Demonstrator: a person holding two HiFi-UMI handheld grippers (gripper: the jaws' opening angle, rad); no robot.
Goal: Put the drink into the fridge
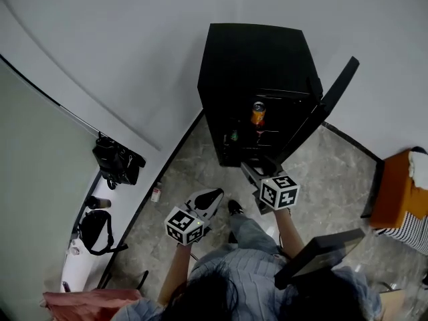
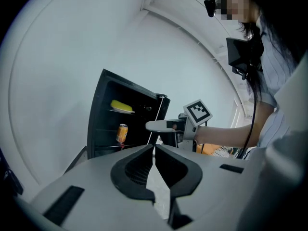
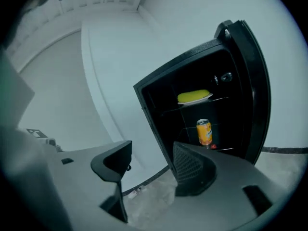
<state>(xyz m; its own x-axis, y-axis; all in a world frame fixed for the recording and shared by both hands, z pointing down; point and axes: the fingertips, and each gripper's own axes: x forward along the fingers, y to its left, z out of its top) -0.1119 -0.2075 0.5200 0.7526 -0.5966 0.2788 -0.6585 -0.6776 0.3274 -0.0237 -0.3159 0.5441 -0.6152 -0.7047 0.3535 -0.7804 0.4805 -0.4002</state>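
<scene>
A black mini fridge point(image 1: 254, 79) stands against the wall with its door point(image 1: 331, 99) swung open to the right. An orange drink can point(image 1: 258, 114) stands upright on the middle shelf, also seen in the left gripper view point(image 2: 121, 133) and the right gripper view point(image 3: 204, 132). My right gripper point(image 3: 151, 150) is open with nothing between its jaws, held just in front of the fridge opening point(image 1: 251, 167), apart from the can. My left gripper point(image 2: 154, 148) is shut and empty, lower and to the left point(image 1: 215, 194), further back from the fridge.
A yellow item point(image 3: 194, 96) lies on the fridge's upper shelf, a small green bottle point(image 1: 235, 136) lower inside. Black bags point(image 1: 117, 160) sit on a white ledge at left, a small bottle point(image 1: 156, 192) on the floor. An orange stool point(image 1: 398, 189) stands at right.
</scene>
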